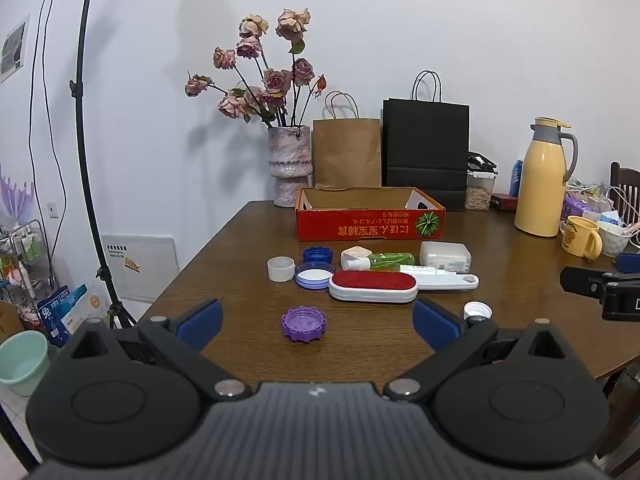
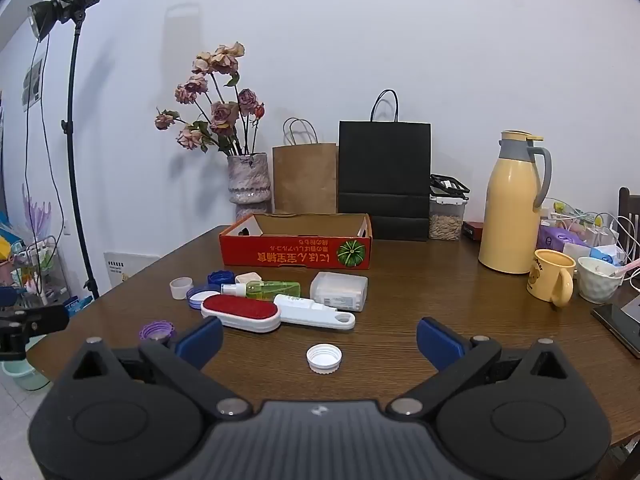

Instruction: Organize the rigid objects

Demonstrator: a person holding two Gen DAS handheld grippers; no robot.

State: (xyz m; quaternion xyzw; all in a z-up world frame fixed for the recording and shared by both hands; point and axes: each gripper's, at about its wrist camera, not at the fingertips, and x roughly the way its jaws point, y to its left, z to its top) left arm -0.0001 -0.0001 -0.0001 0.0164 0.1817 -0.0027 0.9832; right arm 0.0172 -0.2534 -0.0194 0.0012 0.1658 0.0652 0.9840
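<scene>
While both claws hang spread and empty, left claw (image 1: 318, 322) frames the purple cap (image 1: 303, 323), right claw (image 2: 320, 338) the white cap (image 2: 324, 357); both caps lie well short of the red carton (image 1: 370, 213). Advised: descend squarely, pinch rims, lift clear over the carton wall.

This is a home, at a wooden dining table (image 1: 240, 240) set against a white wall. A vase (image 1: 289, 164) of dried roses, paper bags (image 1: 346, 152), a yellow thermos (image 1: 540, 180), a mug (image 2: 552, 282) and a bowl (image 2: 599, 280) crowd its far side. A studio lamp (image 2: 64, 0) on a stand and a shelf rack (image 1: 24, 248) stand beside it.
</scene>
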